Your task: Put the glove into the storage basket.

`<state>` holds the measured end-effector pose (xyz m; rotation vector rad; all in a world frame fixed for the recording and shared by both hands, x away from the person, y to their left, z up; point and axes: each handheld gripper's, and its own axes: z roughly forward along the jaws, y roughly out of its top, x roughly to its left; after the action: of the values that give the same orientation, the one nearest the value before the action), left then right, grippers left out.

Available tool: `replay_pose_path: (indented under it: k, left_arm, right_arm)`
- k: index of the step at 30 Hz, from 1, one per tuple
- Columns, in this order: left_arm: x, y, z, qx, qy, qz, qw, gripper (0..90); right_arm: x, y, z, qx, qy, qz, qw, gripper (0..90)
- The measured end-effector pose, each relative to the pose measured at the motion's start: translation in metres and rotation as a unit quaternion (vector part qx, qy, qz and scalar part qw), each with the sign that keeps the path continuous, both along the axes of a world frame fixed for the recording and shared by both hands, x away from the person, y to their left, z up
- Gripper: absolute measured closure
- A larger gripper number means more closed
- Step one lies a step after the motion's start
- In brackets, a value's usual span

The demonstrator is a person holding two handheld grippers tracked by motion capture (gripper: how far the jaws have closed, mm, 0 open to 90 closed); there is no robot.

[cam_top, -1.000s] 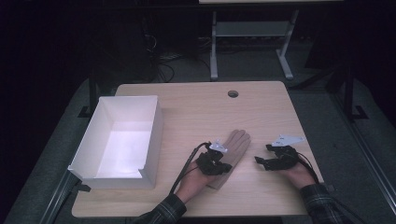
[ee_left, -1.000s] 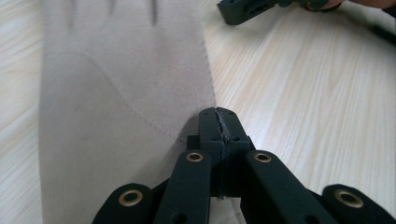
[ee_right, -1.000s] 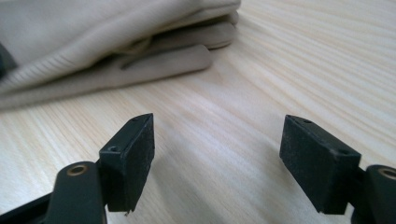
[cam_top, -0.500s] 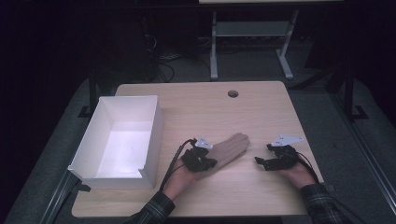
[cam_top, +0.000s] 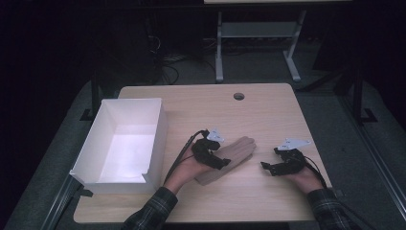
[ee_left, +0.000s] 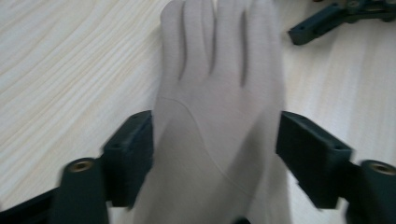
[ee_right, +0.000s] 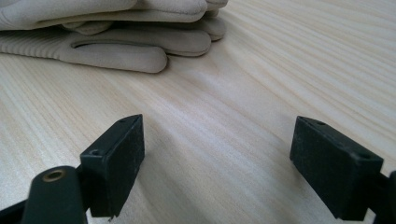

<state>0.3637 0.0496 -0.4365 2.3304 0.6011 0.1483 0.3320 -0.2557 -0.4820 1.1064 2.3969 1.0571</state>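
Observation:
A pair of beige gloves (cam_top: 237,152) lies stacked in the middle of the wooden table (cam_top: 268,115), fingers pointing to the far right. My left gripper (cam_top: 218,160) hovers over the cuff end. In the left gripper view its jaws stand open on either side of the top glove (ee_left: 217,93), close to its edges. My right gripper (cam_top: 268,167) rests low on the table to the right of the gloves, open with nothing between its fingers (ee_right: 116,158). In the right gripper view the gloves' fingertips (ee_right: 140,51) lie ahead and to the left.
A white open box (cam_top: 122,143) stands at the table's left edge, with nothing visible inside. A round cable hole (cam_top: 238,96) sits near the far edge. Bare wood stretches behind and to the right of the gloves.
My left gripper has drawn back leftward along the glove, from over its palm toward the cuff. The gloves and the right gripper have stayed put.

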Motion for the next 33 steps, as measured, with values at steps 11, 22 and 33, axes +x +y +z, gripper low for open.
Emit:
replay_pose_path:
  k: [11,22,33]
  left_arm:
    - [0.003,-0.016,-0.025,0.034,0.021,-0.016,0.9991,15.8]
    - [-0.001,-0.012,-0.024,0.026,0.019,-0.036,0.9989,36.2]
    - [0.001,-0.007,-0.019,0.005,0.067,-0.046,0.9967,69.4]
  right_arm:
    - [0.0,0.0,0.0,0.002,0.001,-0.002,1.0,17.1]
    - [0.0,0.001,0.0,0.002,0.001,-0.003,1.0,17.2]
    - [0.0,0.001,0.0,0.003,0.001,-0.003,1.0,17.2]
